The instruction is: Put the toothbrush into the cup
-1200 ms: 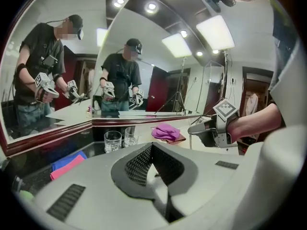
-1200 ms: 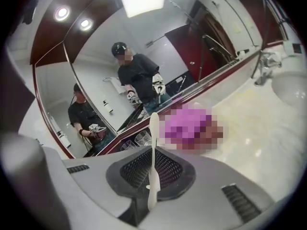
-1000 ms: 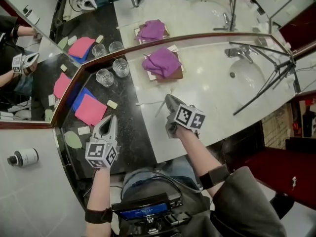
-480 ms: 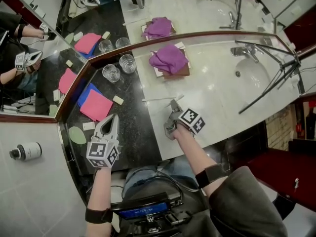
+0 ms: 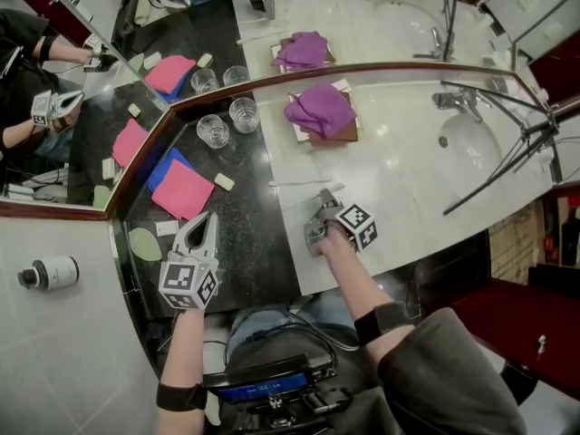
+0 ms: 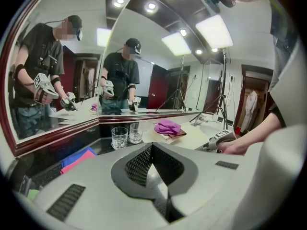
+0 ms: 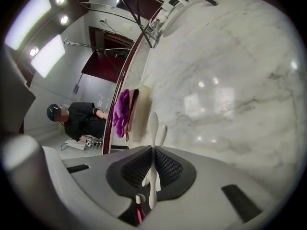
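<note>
A white toothbrush [image 7: 152, 128] sticks out forward between the jaws of my right gripper [image 7: 152, 150], which is shut on its handle. That gripper [image 5: 323, 198] is rolled on its side, low over the white marble counter [image 5: 399, 179], and the brush head [image 5: 328, 192] is mirrored in the stone. Two glass cups [image 5: 215, 130] [image 5: 244, 113] stand by the mirror corner, far left of it; the left gripper view shows them too [image 6: 119, 137]. My left gripper [image 5: 202, 217] hovers over the black counter [image 5: 254, 243], shut and empty [image 6: 151, 146].
A thin white stick [image 5: 290, 183] lies on the marble just left of the right gripper. A purple cloth [image 5: 322, 111] sits on a brown board, pink and blue cloths [image 5: 181, 188] on the black part. Sink [image 5: 471, 143], faucet [image 5: 458, 101] and tripod legs [image 5: 507, 166] are at the right.
My right gripper has sunk toward the marble and rolled onto its side, the toothbrush still in it. The left gripper has barely shifted.
</note>
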A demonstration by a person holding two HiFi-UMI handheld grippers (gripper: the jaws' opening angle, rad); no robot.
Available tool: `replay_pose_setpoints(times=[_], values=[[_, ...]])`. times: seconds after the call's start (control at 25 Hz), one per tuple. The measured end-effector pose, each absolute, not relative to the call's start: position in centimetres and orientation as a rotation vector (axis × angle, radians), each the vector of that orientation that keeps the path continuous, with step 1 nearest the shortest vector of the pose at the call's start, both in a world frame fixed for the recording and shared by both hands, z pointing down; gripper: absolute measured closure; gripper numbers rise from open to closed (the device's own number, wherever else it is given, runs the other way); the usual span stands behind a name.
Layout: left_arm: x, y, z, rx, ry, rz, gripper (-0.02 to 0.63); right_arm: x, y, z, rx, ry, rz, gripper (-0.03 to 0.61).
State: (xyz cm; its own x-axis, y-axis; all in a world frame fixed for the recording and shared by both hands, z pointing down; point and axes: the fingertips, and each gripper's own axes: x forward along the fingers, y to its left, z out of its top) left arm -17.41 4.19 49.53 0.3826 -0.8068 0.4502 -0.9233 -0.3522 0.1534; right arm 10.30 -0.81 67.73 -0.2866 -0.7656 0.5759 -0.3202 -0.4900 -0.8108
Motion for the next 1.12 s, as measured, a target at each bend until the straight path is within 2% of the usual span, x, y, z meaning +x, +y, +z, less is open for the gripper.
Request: replay_pose_setpoints(times=[0.4, 0.48, 0.56, 1.12], values=[[-17.1, 3.7, 50.1, 2.257, -1.486, 0.429, 0.614, 11.3, -0.2, 69.8, -1.692, 1.27, -1.895, 0.532], [-17.0, 3.5, 50.2, 2.259, -1.48, 0.426, 0.614, 11.4, -0.2, 70.0, -1.692, 1.252, -1.912, 0.5], [-16.8, 3.3, 50.3, 2.261, -1.474, 0.424, 0.614, 11.5, -0.2, 70.2, -1.684, 1.23, -1.923, 0.431], [-16.0, 2.3, 50.6, 2.258, -1.461, 0.412, 0.614, 11.9, -0.4, 69.5, -1.696, 1.329, -1.93, 0.436]])
